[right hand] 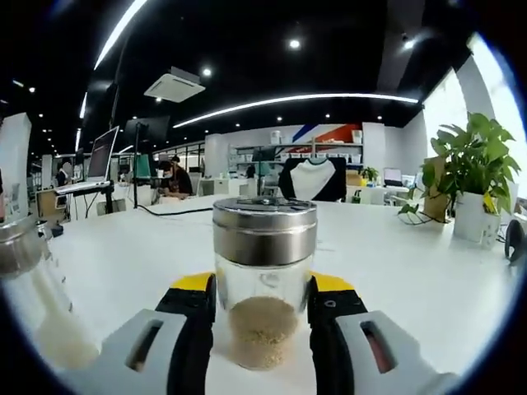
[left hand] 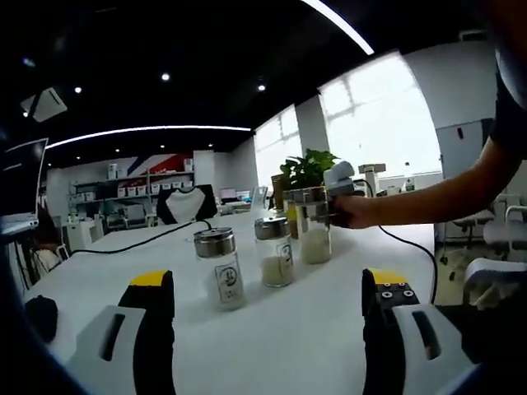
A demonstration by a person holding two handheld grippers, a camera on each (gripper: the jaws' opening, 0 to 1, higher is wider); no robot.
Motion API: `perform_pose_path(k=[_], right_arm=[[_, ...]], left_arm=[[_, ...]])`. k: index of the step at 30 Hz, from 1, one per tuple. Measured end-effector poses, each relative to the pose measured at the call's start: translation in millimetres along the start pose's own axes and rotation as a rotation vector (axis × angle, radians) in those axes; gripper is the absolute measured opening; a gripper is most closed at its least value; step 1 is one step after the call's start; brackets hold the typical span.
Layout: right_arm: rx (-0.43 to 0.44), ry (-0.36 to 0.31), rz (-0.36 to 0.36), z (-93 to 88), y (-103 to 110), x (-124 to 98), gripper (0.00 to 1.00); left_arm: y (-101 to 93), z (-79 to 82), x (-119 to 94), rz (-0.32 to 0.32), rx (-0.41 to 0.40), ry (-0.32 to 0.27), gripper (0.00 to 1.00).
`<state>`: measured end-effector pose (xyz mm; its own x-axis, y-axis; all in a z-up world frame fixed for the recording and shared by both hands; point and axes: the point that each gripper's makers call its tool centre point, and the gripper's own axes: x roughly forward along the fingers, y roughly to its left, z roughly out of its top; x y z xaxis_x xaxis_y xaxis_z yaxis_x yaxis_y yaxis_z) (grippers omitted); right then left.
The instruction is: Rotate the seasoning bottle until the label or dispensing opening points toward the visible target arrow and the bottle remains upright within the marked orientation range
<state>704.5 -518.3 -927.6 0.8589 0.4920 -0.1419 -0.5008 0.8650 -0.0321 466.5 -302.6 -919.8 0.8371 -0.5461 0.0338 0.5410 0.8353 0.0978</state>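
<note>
Three glass seasoning bottles stand on my white surface (left hand: 329,329). My right claw (right hand: 263,329) pinches the far bottle (right hand: 263,280), upright, granules at its bottom. My left claw (left hand: 268,329) hangs spread, holding nothing. Two labelled bottles (left hand: 221,267) (left hand: 274,251) stand just beside it; a potted plant (right hand: 469,177) sits well apart.

Bench (left hand: 329,329): white, long. On it: three glass bottles (left hand: 221,269) with steel caps, black cable (left hand: 140,240), potted plant (right hand: 473,185), black object (left hand: 39,317) at edge.
</note>
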Motion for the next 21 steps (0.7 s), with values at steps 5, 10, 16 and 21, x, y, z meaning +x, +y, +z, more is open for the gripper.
perform_pose_path(k=[5, 10, 16, 21], right_arm=[[-0.001, -0.008, -0.012, 0.8, -6.4, 6.5, 0.41], [0.004, -0.015, 0.015, 2.1, -4.0, 11.0, 0.4], [0.05, -0.038, 0.03, 4.1, -4.1, 10.7, 0.4], [0.088, -0.07, 0.066, 12.9, -1.7, 0.3, 0.4]], left_arm=[[-4.8, -9.1, -0.1, -0.035, -0.176, 0.068, 1.0], [-6.0, -6.5, 1.3, -0.047, -0.208, 0.034, 1.0], [-7.3, -0.5, 2.0, -0.061, -0.26, 0.002, 1.0], [-1.4, -5.6, 1.5, -0.036, -0.183, 0.027, 1.0]])
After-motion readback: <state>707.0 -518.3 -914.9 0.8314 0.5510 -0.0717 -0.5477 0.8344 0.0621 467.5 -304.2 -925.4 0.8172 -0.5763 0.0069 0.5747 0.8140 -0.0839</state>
